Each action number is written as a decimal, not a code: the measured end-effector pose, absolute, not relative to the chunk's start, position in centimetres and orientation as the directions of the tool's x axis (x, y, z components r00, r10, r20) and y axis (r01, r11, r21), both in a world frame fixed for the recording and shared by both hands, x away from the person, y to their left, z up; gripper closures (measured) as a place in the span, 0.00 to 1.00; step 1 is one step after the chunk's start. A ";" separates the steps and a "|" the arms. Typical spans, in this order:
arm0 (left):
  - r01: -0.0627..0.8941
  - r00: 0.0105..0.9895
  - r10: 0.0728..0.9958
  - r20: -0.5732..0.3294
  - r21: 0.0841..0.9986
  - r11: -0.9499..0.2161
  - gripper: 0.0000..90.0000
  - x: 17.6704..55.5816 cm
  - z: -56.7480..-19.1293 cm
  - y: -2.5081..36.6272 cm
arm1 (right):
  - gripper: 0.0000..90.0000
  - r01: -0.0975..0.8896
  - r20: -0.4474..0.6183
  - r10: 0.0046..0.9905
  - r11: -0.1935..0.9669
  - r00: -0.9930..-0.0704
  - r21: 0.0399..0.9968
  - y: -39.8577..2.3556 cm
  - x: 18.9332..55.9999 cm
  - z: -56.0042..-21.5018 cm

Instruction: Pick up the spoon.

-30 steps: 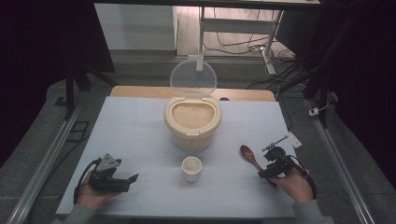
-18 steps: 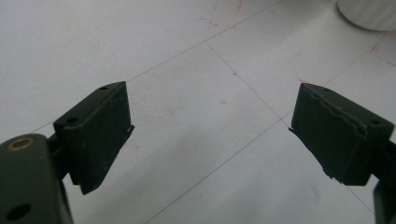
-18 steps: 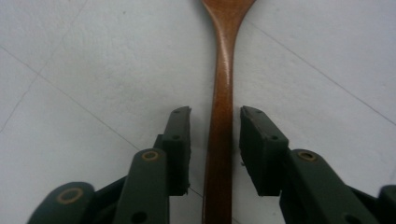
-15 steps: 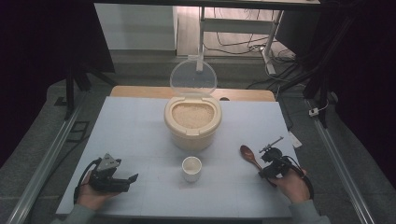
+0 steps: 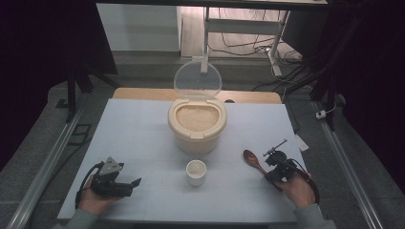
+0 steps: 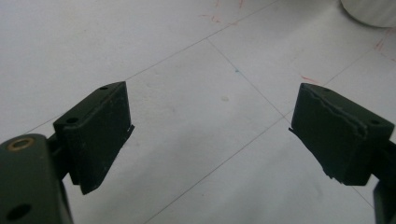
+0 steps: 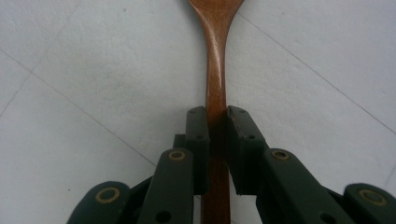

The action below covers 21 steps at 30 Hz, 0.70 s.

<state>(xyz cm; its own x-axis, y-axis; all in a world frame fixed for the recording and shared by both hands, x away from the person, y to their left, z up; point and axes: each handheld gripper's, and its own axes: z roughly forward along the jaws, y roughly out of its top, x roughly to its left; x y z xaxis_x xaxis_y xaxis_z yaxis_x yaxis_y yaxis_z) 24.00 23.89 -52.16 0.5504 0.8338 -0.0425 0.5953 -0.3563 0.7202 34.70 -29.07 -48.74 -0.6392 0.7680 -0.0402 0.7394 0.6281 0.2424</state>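
Closing since the earlier frame, the right gripper [image 7: 216, 123] now clamps the wooden spoon [image 7: 215, 70] mid-handle, a light, stiff, smooth thing likely to pivot

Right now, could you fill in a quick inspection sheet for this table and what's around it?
Surface: white table, faint lines and red marks.
Job's things: wooden spoon lying flat; rice tub, clear lid up; small cup in front of it.
Clutter: nothing seen.
Grippers: right gripper has just been closing and is shut on the spoon's handle; left gripper open, nothing between its jaws.
Cables: a black cable loops at the right hand; more on the floor behind.
Surroundings: dark; metal rails at the sides, frame legs behind.
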 end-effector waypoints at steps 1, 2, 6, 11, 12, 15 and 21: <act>0.595 0.551 0.834 -0.043 0.720 -0.357 0.14 24.0 -52.2 23.9 | 0.88 0.739 -0.036 0.768 0.628 -0.640 0.246 -29.1 34.7 -48.7; 0.595 0.551 0.834 -0.042 0.720 -0.357 0.14 24.0 -52.2 23.9 | 0.88 0.738 -0.034 0.766 0.629 -0.642 0.245 -29.2 34.7 -48.7; 0.595 0.550 0.834 -0.040 0.720 -0.358 0.14 24.0 -52.2 23.9 | 0.88 0.736 -0.019 0.765 0.625 -0.643 0.261 -29.6 34.7 -48.4; 0.595 0.550 0.834 -0.039 0.719 -0.359 0.14 24.0 -52.2 23.9 | 0.88 0.730 -0.002 0.767 0.612 -0.642 0.304 -30.0 34.5 -47.7; 0.595 0.550 0.834 -0.039 0.719 -0.359 0.14 24.0 -52.2 23.9 | 0.88 0.728 0.000 0.766 0.611 -0.643 0.312 -30.1 34.5 -47.6; 0.596 0.550 0.834 -0.039 0.718 -0.359 0.14 24.0 -52.2 23.9 | 0.88 0.723 0.007 0.763 0.608 -0.646 0.328 -30.2 34.4 -47.3; 0.598 0.548 0.836 -0.038 0.717 -0.360 0.14 24.0 -52.2 24.0 | 0.88 0.702 0.025 0.751 0.604 -0.660 0.378 -30.3 34.2 -46.7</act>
<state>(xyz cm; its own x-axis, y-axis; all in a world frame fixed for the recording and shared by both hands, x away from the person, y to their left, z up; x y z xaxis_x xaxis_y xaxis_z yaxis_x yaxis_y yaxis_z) 24.05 23.98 -52.25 0.5478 0.8357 -0.0376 0.5977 -0.3596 0.7165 34.23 -30.28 -46.69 -0.6597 0.7511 0.0249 0.7017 0.6038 0.3781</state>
